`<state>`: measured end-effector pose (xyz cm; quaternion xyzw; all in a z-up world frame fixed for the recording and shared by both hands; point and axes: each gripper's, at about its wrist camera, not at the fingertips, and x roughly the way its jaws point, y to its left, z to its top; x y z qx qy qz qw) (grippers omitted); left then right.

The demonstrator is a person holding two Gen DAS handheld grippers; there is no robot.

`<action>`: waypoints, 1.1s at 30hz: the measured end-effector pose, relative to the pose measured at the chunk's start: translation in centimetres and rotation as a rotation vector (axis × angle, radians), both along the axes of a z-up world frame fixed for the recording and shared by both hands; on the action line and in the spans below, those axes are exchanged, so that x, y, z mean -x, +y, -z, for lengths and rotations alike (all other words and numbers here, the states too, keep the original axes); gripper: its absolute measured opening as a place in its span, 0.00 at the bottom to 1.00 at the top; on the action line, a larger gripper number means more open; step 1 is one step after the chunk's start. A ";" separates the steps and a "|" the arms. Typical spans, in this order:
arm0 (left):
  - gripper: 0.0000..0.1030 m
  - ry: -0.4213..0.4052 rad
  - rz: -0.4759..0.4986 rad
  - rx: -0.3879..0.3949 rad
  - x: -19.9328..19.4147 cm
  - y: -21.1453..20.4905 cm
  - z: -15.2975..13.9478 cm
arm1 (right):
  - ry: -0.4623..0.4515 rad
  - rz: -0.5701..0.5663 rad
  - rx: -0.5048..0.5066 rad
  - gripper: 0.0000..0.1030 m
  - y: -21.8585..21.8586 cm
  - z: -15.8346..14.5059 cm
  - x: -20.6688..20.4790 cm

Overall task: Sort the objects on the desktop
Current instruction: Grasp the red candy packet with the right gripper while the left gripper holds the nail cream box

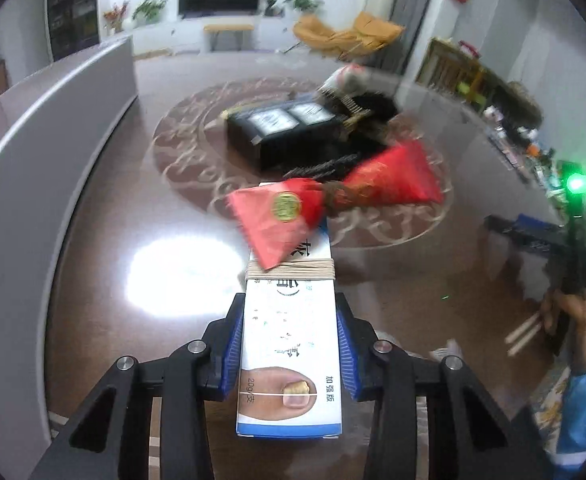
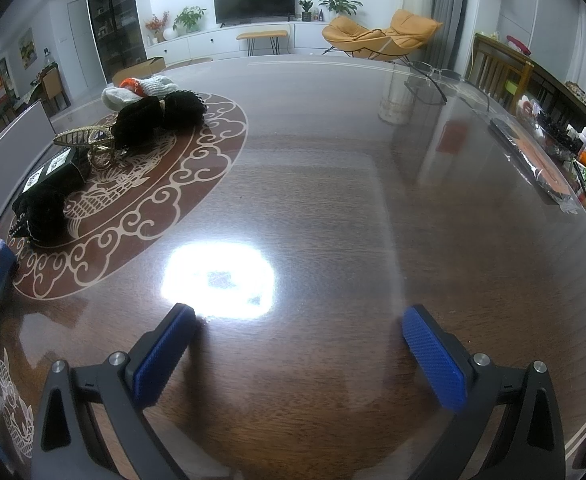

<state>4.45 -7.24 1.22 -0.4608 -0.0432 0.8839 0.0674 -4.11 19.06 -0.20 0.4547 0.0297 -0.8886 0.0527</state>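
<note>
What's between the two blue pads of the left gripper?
A white medicine box with rubber bands around it, squeezed between the left gripper pads, in the left wrist view.

Left gripper [image 1: 289,344] jaws clamped tight (blue pads); right gripper [image 2: 299,344] jaws wide.

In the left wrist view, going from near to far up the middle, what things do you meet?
White and blue cardboard box held between the fingers → red foil pouch → black rectangular box → white knitted glove.
</note>
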 end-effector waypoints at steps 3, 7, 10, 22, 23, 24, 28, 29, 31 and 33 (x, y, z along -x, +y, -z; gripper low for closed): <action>0.39 0.021 0.100 0.081 0.5 2.9 -0.8 | 0.000 0.000 0.000 1.00 0.0 0.0 0.0; 0.39 0.015 0.206 0.092 1.1 5.9 -0.7 | 0.000 0.007 0.000 1.00 0.1 0.0 0.0; 0.39 0.017 0.265 0.119 0.4 7.6 -0.4 | 0.000 0.014 -0.001 1.00 0.3 0.0 0.0; 0.40 -0.018 0.253 0.065 -1.3 7.3 0.8 | 0.000 0.013 -0.001 1.00 0.4 0.0 0.0; 0.43 -0.029 0.251 0.058 -1.3 7.4 1.0 | 0.000 0.013 -0.001 1.00 0.3 0.0 0.0; 0.46 -0.036 0.256 0.055 -1.3 7.6 1.1 | 0.000 0.013 -0.001 1.00 0.3 0.0 0.0; 0.67 -0.016 0.273 0.095 -1.7 8.0 0.9 | 0.000 0.013 -0.001 1.00 0.4 0.0 0.0; 0.69 -0.011 0.275 0.114 -1.7 8.1 0.8 | 0.000 0.013 -0.001 1.00 0.3 0.0 0.0; 0.72 -0.007 0.267 0.151 -1.6 8.4 0.9 | 0.000 0.013 -0.002 1.00 0.3 0.0 0.0; 0.73 -0.021 0.260 0.171 -1.0 8.8 1.2 | 0.000 0.013 -0.002 1.00 0.4 0.0 0.0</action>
